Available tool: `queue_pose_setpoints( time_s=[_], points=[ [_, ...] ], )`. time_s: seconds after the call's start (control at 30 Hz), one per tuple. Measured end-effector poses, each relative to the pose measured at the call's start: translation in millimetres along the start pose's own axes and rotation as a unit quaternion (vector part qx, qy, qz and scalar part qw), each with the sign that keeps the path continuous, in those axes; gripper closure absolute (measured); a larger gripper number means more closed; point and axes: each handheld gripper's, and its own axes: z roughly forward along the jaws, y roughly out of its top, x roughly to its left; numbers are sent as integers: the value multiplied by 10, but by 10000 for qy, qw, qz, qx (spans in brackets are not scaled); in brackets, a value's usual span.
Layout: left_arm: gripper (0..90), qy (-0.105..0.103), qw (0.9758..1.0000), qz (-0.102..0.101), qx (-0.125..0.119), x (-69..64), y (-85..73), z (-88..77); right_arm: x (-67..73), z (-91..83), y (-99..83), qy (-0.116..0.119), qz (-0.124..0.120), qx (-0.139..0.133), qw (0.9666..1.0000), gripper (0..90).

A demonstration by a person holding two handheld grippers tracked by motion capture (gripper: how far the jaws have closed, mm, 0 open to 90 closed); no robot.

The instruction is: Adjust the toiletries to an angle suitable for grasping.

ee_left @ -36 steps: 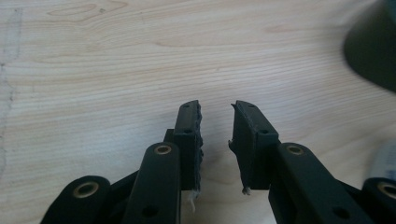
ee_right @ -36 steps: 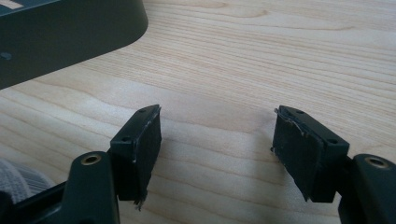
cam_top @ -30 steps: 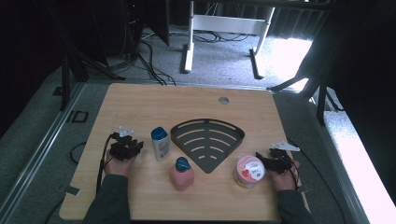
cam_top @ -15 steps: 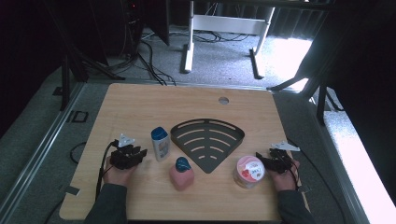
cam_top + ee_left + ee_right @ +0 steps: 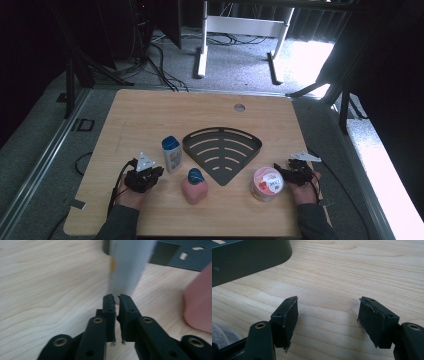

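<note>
Nosing left gripper (image 5: 159,170), jaws closed on nothing, just beside blue-capped bottle (image 5: 171,153): light, stiff, smooth plastic; grasp flat mid-body. Right gripper (image 5: 280,173) jaws open, empty, far side of bottle by yogurt cup (image 5: 267,183).

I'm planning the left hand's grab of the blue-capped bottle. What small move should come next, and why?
Probably open the left gripper before moving closer. Its jaws have just been closing and stand nearly together with nothing between them, while the blue-capped bottle stands upright right ahead of the tips, wider than that gap.
</note>
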Motion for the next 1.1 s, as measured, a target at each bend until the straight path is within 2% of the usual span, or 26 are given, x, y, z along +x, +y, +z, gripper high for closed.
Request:
queue_pose_setpoints(
  time_s=[0.07, 0.13, 0.3, 0.43, 0.57, 0.83, 1.1],
  points=[
    [877, -20, 10000, 71, 17, -26, 12, 19, 0, 1, 1, 5, -3, 0, 10000, 318],
    [878, -53, 10000, 61, 16, -47, 24, 39, 0, 3, 2, 7, -6, -3, 10000, 316],
    [834, 67, 9999, 76, 68, -73, 43, 88, -2, 6, 3, 16, -22, -8, 10000, 313],
    [838, 52, 9999, 117, 70, -86, 58, 121, -3, 6, 5, 22, -24, -1, 10000, 312],
    [847, -5, 10000, 80, 41, -89, 73, 150, -4, 7, 6, 25, -29, -3, 10000, 312],
    [852, -70, 9997, 218, 26, -143, 111, 212, -4, 8, 7, 27, -29, -2, 10000, 312],
    [852, -223, 9990, 394, -47, -235, 155, 256, -4, 9, 7, 29, -30, -2, 10000, 312]
  ],
)
